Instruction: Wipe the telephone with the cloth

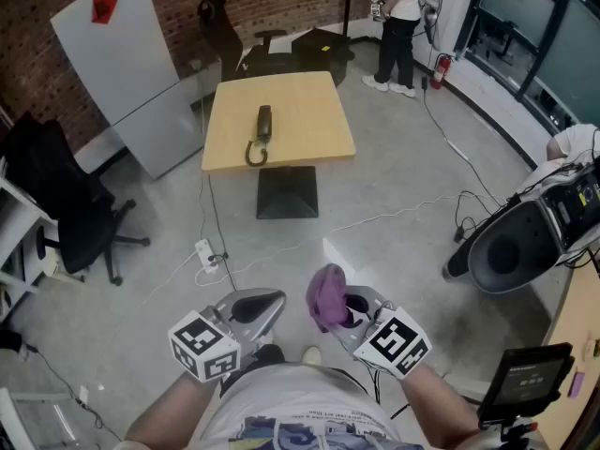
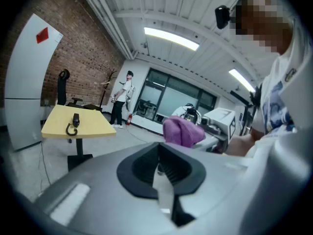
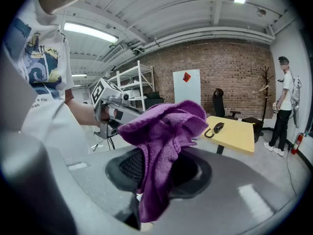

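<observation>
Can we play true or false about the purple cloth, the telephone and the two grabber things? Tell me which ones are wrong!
1. The right gripper holds the purple cloth in its fingers. True.
2. The telephone lies on the floor. False: it lies on the yellow table.
3. The left gripper is holding the telephone. False: its fingers are shut with nothing between them.
4. A person stands beyond the table. True.
5. The cloth is rubbing the telephone. False: the cloth is well away from the table, so wiping has not started.
</observation>
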